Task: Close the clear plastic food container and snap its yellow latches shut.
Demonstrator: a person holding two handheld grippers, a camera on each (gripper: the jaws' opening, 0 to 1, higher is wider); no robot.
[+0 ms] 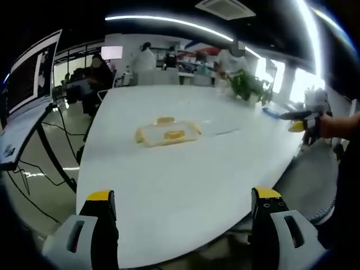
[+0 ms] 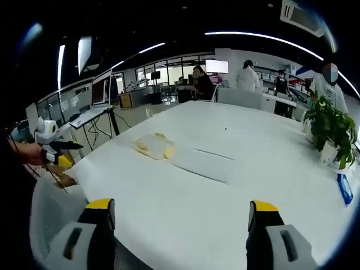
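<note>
Container (image 1: 167,133) on table (image 1: 185,185); both grippers apart, nothing held, well back.

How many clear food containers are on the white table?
1: the clear container lies mid-table, far ahead of both grippers; no others are visible.

— What's around the white table (image 2: 236,208)?
— A potted plant (image 2: 332,132) near its far edge, a blue packet (image 2: 345,188) beside it.
— And past the table?
— A laptop (image 1: 25,107) on a stand, people at desks.
</note>
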